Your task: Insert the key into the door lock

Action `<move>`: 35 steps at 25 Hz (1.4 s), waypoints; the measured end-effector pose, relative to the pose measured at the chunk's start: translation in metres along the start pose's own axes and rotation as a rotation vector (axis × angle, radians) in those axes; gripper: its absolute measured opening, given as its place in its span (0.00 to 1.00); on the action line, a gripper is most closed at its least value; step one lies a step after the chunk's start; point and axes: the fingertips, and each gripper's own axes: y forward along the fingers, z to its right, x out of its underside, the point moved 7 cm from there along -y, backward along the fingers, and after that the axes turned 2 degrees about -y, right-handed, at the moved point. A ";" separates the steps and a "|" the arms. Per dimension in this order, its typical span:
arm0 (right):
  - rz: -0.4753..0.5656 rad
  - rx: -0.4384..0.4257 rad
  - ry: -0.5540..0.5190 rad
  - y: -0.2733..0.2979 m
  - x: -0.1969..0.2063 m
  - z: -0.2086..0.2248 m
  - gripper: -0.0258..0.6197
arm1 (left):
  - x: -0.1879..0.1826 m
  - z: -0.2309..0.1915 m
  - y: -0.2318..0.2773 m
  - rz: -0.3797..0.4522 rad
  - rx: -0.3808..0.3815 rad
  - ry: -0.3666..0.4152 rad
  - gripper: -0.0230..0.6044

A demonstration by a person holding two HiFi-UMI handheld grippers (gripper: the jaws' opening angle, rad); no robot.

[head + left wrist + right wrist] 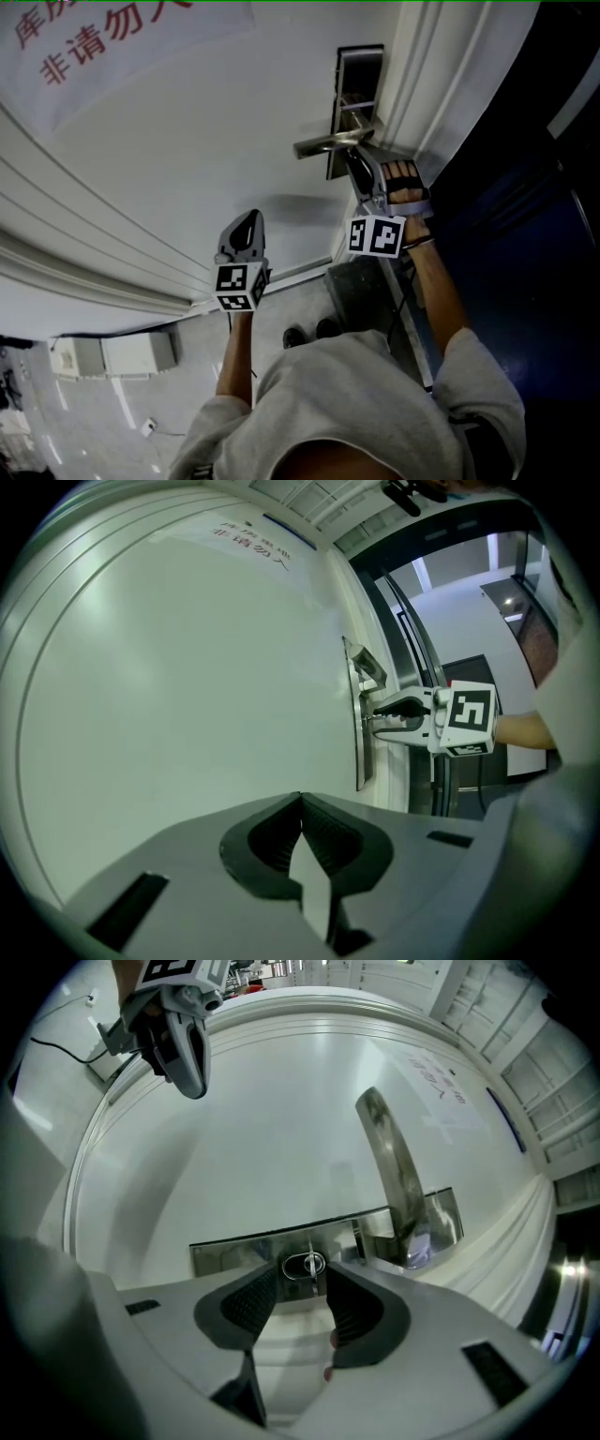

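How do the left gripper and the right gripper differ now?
The left gripper's jaws meet at the tips and hold nothing, while the right gripper's jaws stand apart. The left gripper faces bare door. The right gripper sits at the lock plate, with the key in the lock between its jaws, not pressed. Both face the same white door.
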 end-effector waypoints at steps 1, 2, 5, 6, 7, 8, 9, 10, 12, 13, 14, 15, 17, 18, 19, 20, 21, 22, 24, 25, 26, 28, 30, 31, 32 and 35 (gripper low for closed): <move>0.002 0.001 0.021 -0.002 0.001 0.001 0.31 | 0.000 0.001 0.000 0.000 0.002 0.002 0.07; 0.005 0.000 0.046 -0.004 0.002 0.002 0.30 | 0.000 0.002 0.000 -0.001 0.004 0.003 0.07; 0.003 -0.004 0.126 -0.010 0.007 0.005 0.29 | 0.000 0.004 0.000 -0.003 0.009 0.005 0.07; -0.001 -0.011 0.163 -0.013 0.009 0.005 0.29 | 0.000 0.005 0.000 -0.004 0.011 0.005 0.07; -0.003 -0.021 0.207 -0.015 0.011 0.006 0.28 | 0.000 0.006 0.000 -0.004 0.014 0.006 0.07; -0.002 -0.029 0.257 -0.017 0.013 0.006 0.27 | 0.000 0.007 0.000 -0.004 0.016 0.008 0.07; 0.001 -0.037 0.311 -0.020 0.015 0.005 0.25 | 0.000 0.008 0.001 -0.004 0.019 0.009 0.07; 0.006 -0.044 0.369 -0.023 0.017 0.004 0.24 | 0.000 0.009 0.001 -0.003 0.021 0.010 0.07; 0.012 -0.066 0.497 -0.029 0.020 0.000 0.21 | -0.001 0.011 0.002 -0.002 0.025 0.010 0.07; 0.013 -0.081 0.568 -0.032 0.021 -0.003 0.21 | -0.001 0.012 0.002 -0.002 0.027 0.010 0.07; 0.014 -0.095 0.640 -0.035 0.023 -0.007 0.19 | -0.001 0.012 0.002 -0.002 0.028 0.010 0.07; 0.016 -0.103 0.710 -0.037 0.025 -0.010 0.18 | -0.001 0.012 0.002 -0.002 0.028 0.010 0.07; 0.020 -0.112 0.847 -0.042 0.028 -0.018 0.15 | -0.001 0.011 0.002 -0.001 0.026 0.008 0.07; 0.018 -0.119 0.910 -0.045 0.029 -0.022 0.15 | -0.001 0.011 0.002 -0.001 0.023 0.007 0.07; 0.015 -0.127 0.961 -0.047 0.030 -0.026 0.14 | -0.002 0.010 0.001 0.000 0.020 0.007 0.07; 0.011 -0.134 1.001 -0.049 0.031 -0.031 0.14 | -0.002 0.009 0.001 0.000 0.016 0.007 0.07; 0.005 -0.138 1.032 -0.052 0.032 -0.036 0.13 | -0.002 0.008 0.000 0.000 0.014 0.008 0.07; 0.000 -0.139 1.061 -0.056 0.033 -0.041 0.13 | -0.002 0.008 -0.001 0.001 0.012 0.008 0.07; -0.012 -0.138 1.122 -0.063 0.037 -0.052 0.11 | -0.003 0.006 -0.003 0.003 0.008 0.005 0.07; -0.020 -0.138 1.151 -0.066 0.040 -0.057 0.10 | -0.002 0.005 -0.005 0.004 0.005 0.004 0.07; -0.030 -0.135 1.178 -0.069 0.043 -0.063 0.10 | -0.002 0.004 -0.006 0.004 0.003 0.003 0.07; -0.048 -0.126 1.222 -0.075 0.048 -0.073 0.09 | -0.001 0.002 -0.009 0.000 -0.003 0.003 0.07; -0.057 -0.127 1.239 -0.081 0.052 -0.080 0.08 | 0.001 0.000 -0.011 -0.002 -0.010 -0.001 0.07; -0.060 -0.131 1.246 -0.083 0.053 -0.083 0.08 | 0.002 0.000 -0.012 -0.002 -0.014 -0.005 0.07; -0.061 -0.132 1.255 -0.085 0.055 -0.085 0.07 | 0.003 -0.001 -0.013 -0.003 -0.019 -0.008 0.07; -0.071 -0.119 1.276 -0.094 0.060 -0.090 0.07 | 0.006 -0.003 -0.019 -0.008 -0.028 -0.014 0.07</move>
